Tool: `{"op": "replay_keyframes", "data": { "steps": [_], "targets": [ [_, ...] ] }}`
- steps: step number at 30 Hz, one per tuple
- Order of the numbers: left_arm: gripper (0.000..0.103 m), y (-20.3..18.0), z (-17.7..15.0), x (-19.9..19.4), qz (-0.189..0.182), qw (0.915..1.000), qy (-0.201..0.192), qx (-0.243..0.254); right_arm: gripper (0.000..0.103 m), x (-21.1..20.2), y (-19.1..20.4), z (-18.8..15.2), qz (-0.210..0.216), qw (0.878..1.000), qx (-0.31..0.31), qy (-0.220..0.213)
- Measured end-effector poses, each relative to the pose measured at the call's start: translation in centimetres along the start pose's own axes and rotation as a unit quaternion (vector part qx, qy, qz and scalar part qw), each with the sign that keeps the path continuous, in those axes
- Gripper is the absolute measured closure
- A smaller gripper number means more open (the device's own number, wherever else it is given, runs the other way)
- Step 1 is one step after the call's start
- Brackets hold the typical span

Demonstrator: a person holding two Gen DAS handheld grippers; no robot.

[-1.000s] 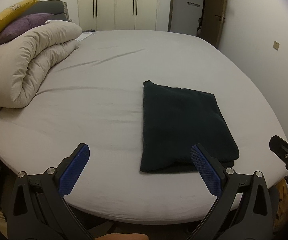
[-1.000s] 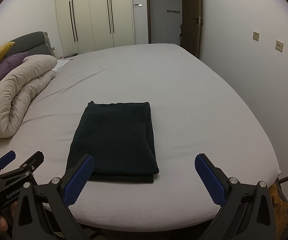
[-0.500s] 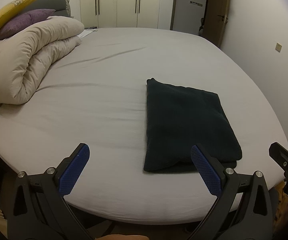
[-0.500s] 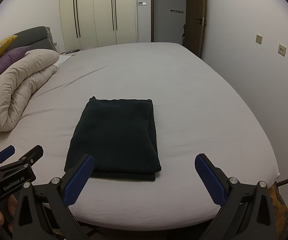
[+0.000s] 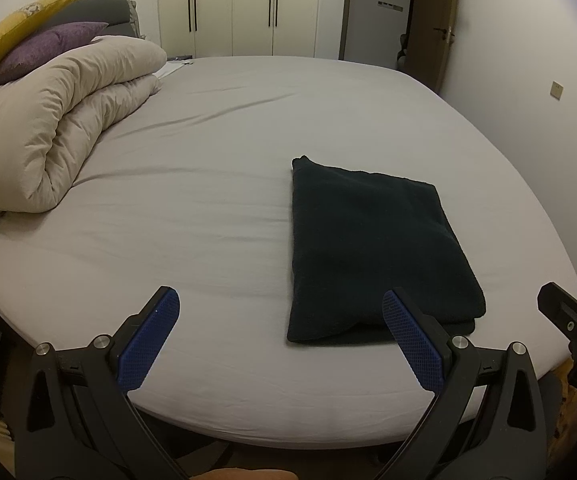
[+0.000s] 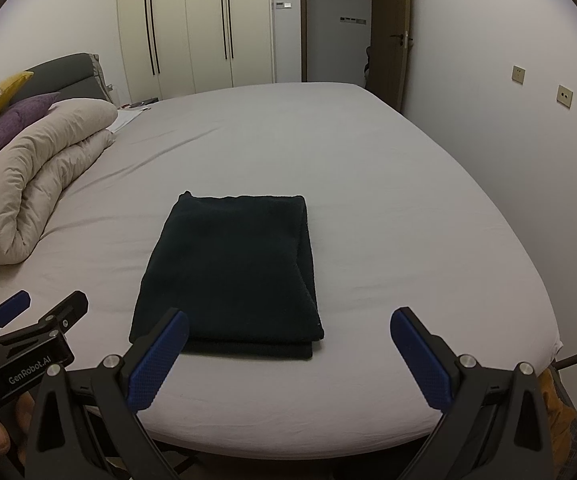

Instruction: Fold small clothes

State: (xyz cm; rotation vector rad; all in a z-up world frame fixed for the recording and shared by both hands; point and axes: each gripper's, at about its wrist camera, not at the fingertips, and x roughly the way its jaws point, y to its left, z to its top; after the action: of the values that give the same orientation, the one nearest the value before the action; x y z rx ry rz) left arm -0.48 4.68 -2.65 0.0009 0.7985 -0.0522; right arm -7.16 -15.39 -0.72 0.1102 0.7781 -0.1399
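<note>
Up close, a dark folded garment (image 6: 230,270) lies flat near the front edge of a grey-sheeted bed (image 6: 388,200). Left hand-held gripper (image 5: 280,332) & right hand-held gripper (image 6: 288,350) hover just short of it, both spread wide, holding nothing. Rolled beige duvet (image 5: 56,120) sits far left.

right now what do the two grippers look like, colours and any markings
Both are alike: the left gripper and the right gripper have black angular frames with silver screw heads and two fingers faced with blue textured pads. Seen from the right wrist view, the left gripper's body carries white lettering, GenRobot.AI. No cables or sleeves show.
</note>
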Motion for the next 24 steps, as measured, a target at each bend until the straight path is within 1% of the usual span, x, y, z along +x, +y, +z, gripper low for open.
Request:
{"op": "replay_keyframes", "data": {
  "steps": [24],
  "targets": [
    [0.000, -0.33, -0.15, 0.54, -0.002, 0.9999, 0.007, 0.009, 0.000, 0.06, -0.03, -0.13, -0.001, 1.000, 0.005, 0.002]
  ]
}}
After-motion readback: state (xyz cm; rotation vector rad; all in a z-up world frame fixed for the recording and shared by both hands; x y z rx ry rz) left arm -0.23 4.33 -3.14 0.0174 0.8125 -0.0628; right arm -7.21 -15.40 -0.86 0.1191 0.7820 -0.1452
